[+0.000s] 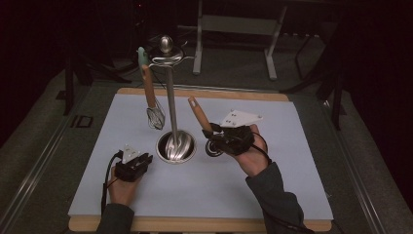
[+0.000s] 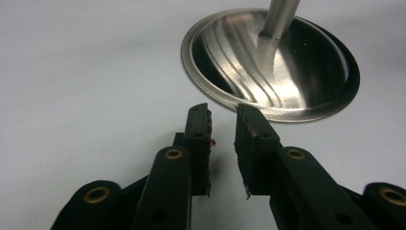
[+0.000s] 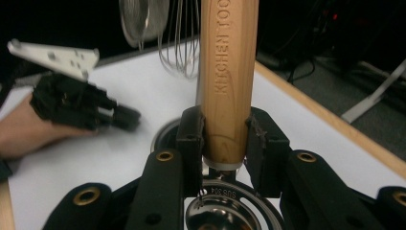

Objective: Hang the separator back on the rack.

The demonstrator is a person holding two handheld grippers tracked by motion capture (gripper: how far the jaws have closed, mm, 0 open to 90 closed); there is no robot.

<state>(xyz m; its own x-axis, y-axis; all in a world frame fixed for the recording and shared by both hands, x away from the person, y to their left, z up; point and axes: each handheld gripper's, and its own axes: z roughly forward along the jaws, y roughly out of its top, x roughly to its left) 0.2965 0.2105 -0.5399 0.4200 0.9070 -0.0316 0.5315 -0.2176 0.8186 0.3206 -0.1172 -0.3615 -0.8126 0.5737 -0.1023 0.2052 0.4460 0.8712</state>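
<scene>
A steel utensil stand [image 1: 176, 146] rises from a round base [image 2: 268, 62] at the middle of the white mat. From its top hooks hangs a whisk [image 1: 155, 116] with a wooden handle, beside a mint-green handle [image 1: 142, 56]. My right gripper [image 1: 210, 134] is lifted right of the base, shut on the lower end of a wooden utensil handle [image 3: 225, 72] that tilts up and to the left. The utensil's steel head [image 3: 222, 211] sits just under the jaws. My left gripper [image 2: 223, 112] rests on the mat left of the base, open with nothing between its jaws.
The white mat [image 1: 272, 185] lies on a wooden board whose edge [image 1: 195, 92] shows at the back and front. A grey metal frame [image 1: 238, 29] stands on the dark floor behind. In the right gripper view the other hand's gripper [image 3: 81, 103] is at left.
</scene>
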